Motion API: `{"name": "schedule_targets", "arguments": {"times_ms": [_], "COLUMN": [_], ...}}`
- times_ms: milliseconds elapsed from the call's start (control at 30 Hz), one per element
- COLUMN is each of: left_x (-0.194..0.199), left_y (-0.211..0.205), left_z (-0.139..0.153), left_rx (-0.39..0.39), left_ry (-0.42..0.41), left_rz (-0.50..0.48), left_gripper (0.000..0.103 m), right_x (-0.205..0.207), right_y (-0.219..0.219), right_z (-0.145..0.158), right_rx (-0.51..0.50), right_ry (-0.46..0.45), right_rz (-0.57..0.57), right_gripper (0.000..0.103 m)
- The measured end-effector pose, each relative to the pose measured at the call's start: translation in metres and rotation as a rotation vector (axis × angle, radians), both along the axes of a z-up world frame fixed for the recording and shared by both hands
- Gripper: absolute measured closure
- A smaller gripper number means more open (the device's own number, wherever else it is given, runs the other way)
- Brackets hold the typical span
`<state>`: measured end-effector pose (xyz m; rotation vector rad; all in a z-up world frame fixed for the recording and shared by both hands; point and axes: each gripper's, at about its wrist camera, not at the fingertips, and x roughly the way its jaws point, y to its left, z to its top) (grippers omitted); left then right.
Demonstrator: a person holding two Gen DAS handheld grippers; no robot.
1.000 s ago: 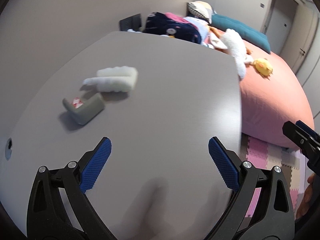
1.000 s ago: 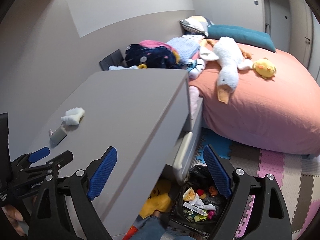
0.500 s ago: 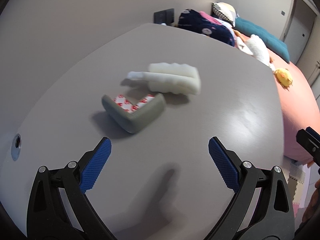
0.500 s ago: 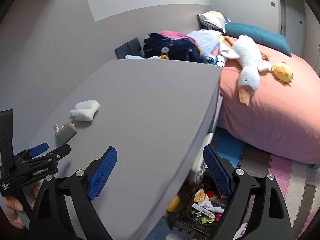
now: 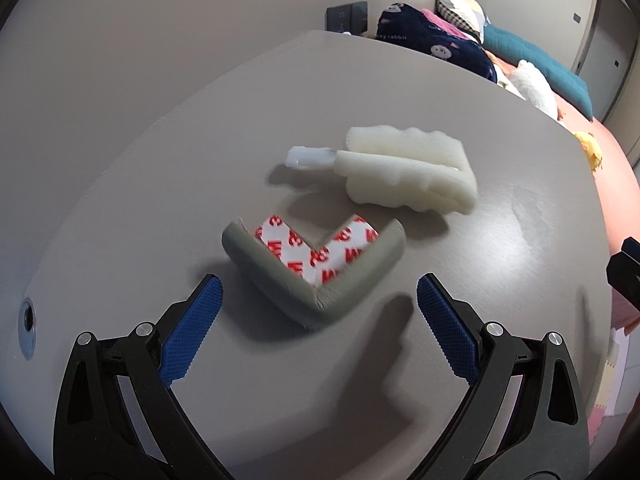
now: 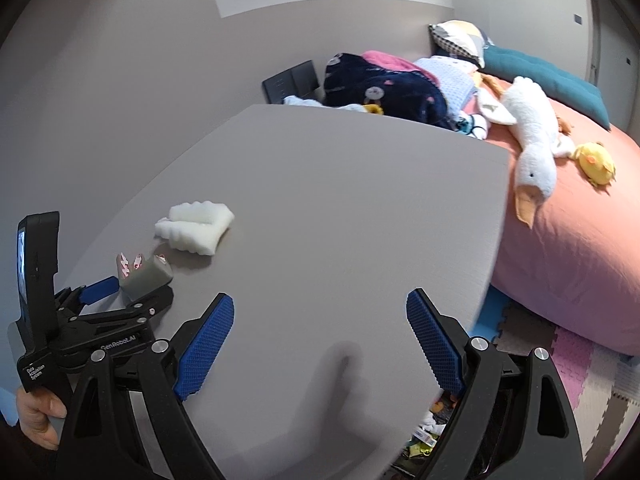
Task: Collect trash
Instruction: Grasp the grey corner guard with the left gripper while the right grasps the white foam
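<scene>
A grey L-shaped corner guard with red-and-white tape lies on the grey tabletop. A white foam piece lies just beyond it. My left gripper is open, its blue pads on either side of the guard's near corner, not touching it. In the right wrist view the guard and foam lie at the left, with the left gripper at the guard. My right gripper is open and empty over the table's front.
A trash bag with litter sits on the floor below the table's right edge. A pink bed with a plush goose and bedding stands to the right. Foam mats cover the floor. A wall runs along the table's left.
My left gripper has moved forward to the corner guard, which now lies between its open pads. My right gripper has swung left, further over the tabletop.
</scene>
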<state>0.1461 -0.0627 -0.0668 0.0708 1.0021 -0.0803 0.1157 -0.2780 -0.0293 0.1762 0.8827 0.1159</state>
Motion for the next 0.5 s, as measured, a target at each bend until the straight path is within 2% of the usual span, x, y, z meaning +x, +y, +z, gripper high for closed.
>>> {"name": "schedule_targets", "arguments": {"times_ms": [300, 367, 400, 500], "left_x": [0.014, 0.015, 0.015, 0.017], "left_y": [0.001, 0.005, 0.008, 0.015], "left_z": [-0.003, -0.003, -0.001, -0.001], "left_rx": [0.006, -0.008, -0.023, -0.028], "left_ry": [-0.003, -0.012, -0.019, -0.023], "left_rz": [-0.032, -0.032, -0.029, -0.015], "left_gripper": [0.007, 0.013, 0.02, 0.022], "right_x": [0.03, 0.037, 0.04, 0.049], "right_y": [0.028, 0.037, 0.041, 0.056], "right_z": [0.001, 0.002, 0.002, 0.002], "right_rx": [-0.021, -0.031, -0.037, -0.053], "right_ry": [0.004, 0.004, 0.004, 0.004], "right_rz": [0.048, 0.069, 0.08, 0.113], "right_gripper": [0.015, 0.015, 0.015, 0.015]}}
